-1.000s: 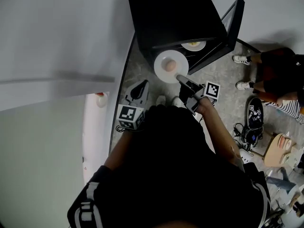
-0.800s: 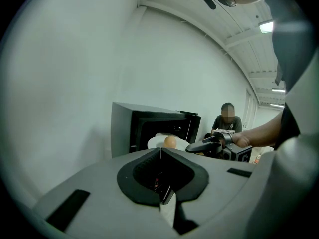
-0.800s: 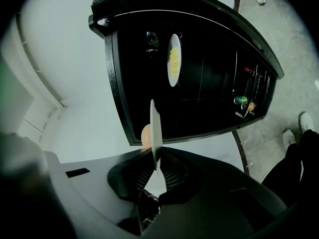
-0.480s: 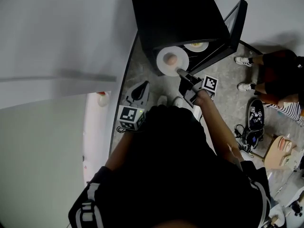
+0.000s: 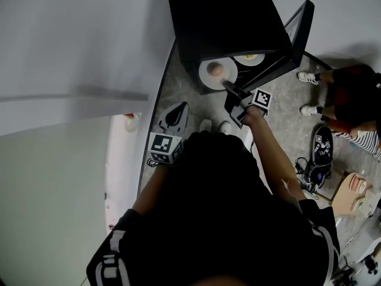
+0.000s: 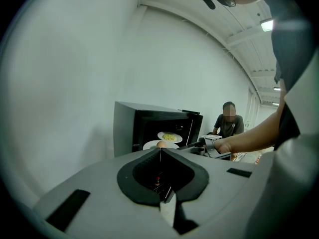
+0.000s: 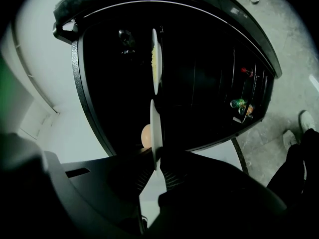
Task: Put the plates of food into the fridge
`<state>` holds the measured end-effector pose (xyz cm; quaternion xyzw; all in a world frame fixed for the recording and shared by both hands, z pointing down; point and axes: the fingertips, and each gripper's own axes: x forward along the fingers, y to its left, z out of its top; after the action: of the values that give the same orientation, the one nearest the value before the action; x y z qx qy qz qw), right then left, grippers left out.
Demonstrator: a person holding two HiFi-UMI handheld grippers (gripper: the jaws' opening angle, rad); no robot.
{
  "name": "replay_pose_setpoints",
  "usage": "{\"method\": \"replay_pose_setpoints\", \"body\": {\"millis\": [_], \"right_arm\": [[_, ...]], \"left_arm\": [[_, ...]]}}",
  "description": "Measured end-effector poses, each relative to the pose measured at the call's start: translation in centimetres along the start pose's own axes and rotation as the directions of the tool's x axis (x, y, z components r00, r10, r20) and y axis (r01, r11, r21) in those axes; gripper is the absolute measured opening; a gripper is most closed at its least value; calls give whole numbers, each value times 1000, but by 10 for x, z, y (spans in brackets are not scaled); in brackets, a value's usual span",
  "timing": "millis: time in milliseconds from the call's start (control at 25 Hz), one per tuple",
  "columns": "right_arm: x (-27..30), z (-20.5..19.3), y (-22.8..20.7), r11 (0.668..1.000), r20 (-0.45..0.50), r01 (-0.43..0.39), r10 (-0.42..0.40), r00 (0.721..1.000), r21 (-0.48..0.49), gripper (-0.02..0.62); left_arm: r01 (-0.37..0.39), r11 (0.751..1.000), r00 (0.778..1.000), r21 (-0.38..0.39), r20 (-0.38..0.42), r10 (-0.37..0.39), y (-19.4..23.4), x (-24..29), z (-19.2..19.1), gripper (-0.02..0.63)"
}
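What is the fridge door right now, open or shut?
Open: the fridge door stands swung out to the side, and a plate of yellow food shows inside.

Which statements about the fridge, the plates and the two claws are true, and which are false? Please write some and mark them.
1. The right claw grips the rim of the white round plate carrying a round pale-brown food item. True.
2. A second white plate with yellow food lies inside the black box-shaped fridge. True.
3. The fridge door is shut. False: the door stands open.
4. The left claw holds a plate. False: it is shut and empty.
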<state>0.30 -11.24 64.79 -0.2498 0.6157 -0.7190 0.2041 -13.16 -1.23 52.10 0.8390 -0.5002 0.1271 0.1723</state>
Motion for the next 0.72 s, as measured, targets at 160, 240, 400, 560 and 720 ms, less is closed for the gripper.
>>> {"method": "replay_pose_setpoints", "body": {"millis": [160, 240, 400, 560, 720], "right_arm": [[8, 8, -3, 1000, 6, 8, -8, 1000, 0, 49], [12, 10, -4, 1000, 1, 11, -11, 1000, -2, 49], [21, 14, -7, 1000, 3, 7, -7, 1000, 11, 48], [31, 21, -9, 1000, 8, 13, -13, 1000, 7, 46], [39, 27, -8, 1000, 12, 6, -6, 1000, 1, 44]], "left_arm": [[-10, 1000, 1000, 2, -3, 10, 2, 1, 1, 21], [-9, 1000, 1000, -2, -5, 9, 1, 2, 0, 21], [-10, 1000, 1000, 6, -5, 10, 1, 2, 1, 21], [-17, 1000, 1000, 5, -13, 17, 3, 0, 0, 21], [-26, 1000, 999, 3, -21, 26, 7, -1, -1, 21]]}}
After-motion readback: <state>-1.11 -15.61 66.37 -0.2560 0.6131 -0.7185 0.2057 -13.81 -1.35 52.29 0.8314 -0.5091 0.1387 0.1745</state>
